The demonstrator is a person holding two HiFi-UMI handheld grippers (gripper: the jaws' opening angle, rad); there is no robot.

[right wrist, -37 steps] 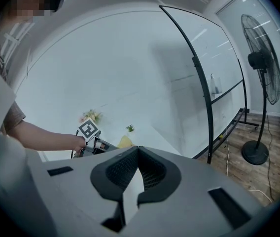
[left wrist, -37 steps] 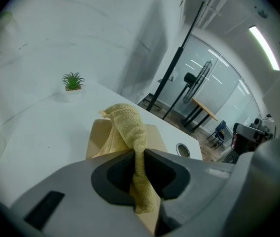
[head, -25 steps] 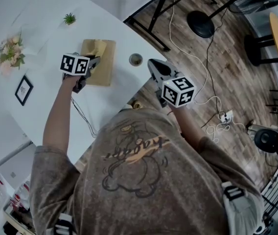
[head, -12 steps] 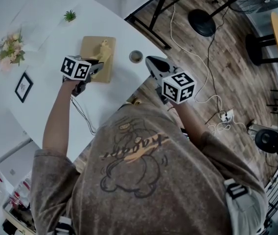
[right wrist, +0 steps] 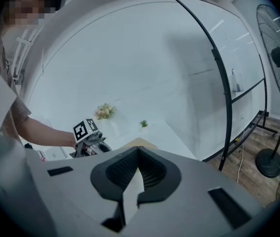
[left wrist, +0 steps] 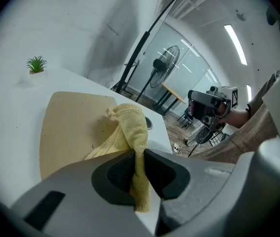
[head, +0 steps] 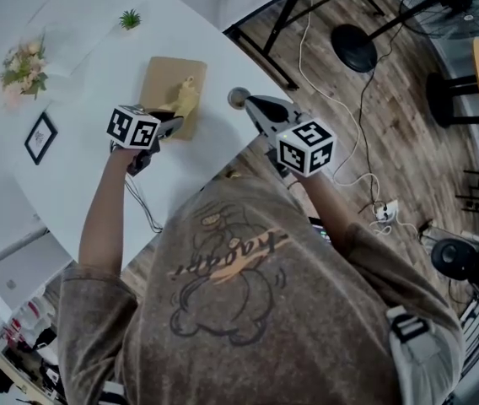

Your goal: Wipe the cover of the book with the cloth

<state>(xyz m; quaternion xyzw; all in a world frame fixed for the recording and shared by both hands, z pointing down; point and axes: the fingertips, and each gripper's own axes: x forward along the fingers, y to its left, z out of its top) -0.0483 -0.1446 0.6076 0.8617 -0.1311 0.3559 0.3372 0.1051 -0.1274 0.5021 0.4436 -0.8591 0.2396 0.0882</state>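
Yellow cloth [head: 185,99], head view: bunched and pinched in your left gripper [head: 170,126], over the near right part of the tan book [head: 165,78]. The book lies flat on the white surface [head: 88,167], far from you. A second ago the cloth sat loose in a heap on the cover. It is now picked up, so the grasp looks done and wiping can likely begin. Your right gripper [head: 250,103] is at the surface's right edge, just beside a small round object [head: 237,97], and looks idle.

Left gripper view: jaws clamped on the cloth [left wrist: 134,132], which stands up between them. One fold trails down-left toward the book [left wrist: 71,127], but contact with the cover cannot be confirmed. The cover is mostly bare to the left. A small potted plant [left wrist: 36,64] stands at far left.

Right gripper view: right gripper [right wrist: 138,149] jaws closed together, nothing between them. Your left gripper [right wrist: 87,135] shows to the left, well apart. A corner of the book [right wrist: 141,142] shows just above the jaws.
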